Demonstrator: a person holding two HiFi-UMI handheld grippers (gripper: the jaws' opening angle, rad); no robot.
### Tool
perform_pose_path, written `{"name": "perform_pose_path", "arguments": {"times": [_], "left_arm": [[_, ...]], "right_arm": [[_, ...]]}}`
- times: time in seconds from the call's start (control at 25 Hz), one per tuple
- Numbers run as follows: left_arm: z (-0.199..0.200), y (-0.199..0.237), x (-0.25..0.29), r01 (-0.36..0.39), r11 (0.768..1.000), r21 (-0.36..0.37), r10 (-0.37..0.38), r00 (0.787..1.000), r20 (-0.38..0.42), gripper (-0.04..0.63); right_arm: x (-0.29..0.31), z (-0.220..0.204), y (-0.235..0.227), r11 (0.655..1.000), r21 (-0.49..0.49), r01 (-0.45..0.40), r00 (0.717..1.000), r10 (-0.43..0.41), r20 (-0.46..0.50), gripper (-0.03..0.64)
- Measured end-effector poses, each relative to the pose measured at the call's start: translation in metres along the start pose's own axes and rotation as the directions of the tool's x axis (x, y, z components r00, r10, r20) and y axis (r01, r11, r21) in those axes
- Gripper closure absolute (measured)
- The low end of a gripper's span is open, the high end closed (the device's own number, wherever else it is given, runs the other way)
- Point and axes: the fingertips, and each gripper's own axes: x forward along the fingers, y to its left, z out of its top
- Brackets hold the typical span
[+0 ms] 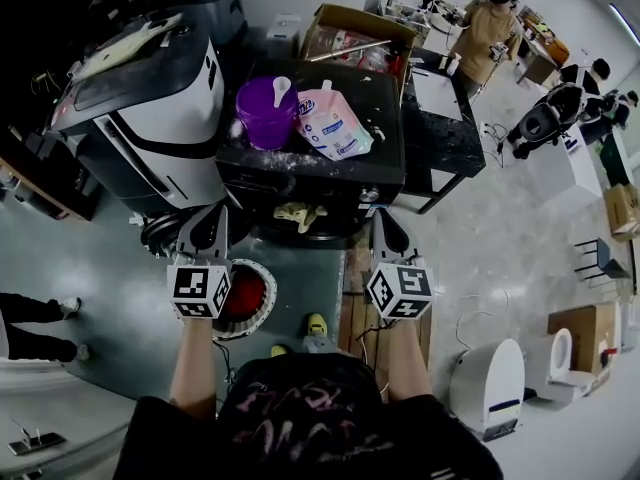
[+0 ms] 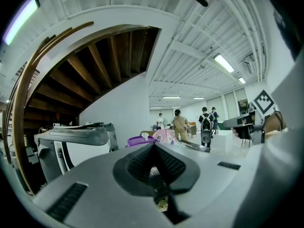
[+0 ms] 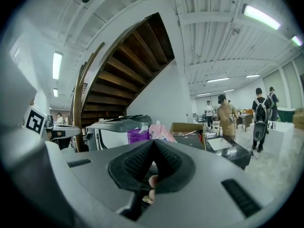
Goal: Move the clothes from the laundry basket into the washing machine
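Holding both sets of jaws pressed together on nothing, left gripper (image 2: 153, 147) and right gripper (image 3: 153, 144) pointed about level toward the black washing machine (image 1: 310, 168) just ahead. Likely to go wrong: diving into the laundry basket (image 1: 262, 320) with jaws shut, merely shoving the clothes (image 1: 245, 293) down or tipping the basket; swinging high and clipping the purple tub (image 1: 265, 108) or detergent pouch (image 1: 335, 123) on top. Clothes: seemingly 1 red bunched heap, soft-looking, low inside the white-rimmed round basket on the floor, near left, just beside the left gripper. Also 1 pale cloth (image 1: 300, 213) at the machine's front.
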Motion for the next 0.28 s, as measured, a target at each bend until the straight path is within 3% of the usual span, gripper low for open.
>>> {"name": "perform_pose_path", "arguments": {"times": [0.28], "left_arm": [[0.0023, 0.0002, -0.0019, 0.0, 1.0, -0.001, 0.0, 1.0, 0.009, 0.584]], "right_arm": [[-0.0012, 0.0019, 0.0004, 1.0, -0.001, 0.013, 1.0, -0.013, 0.008, 0.614]]}}
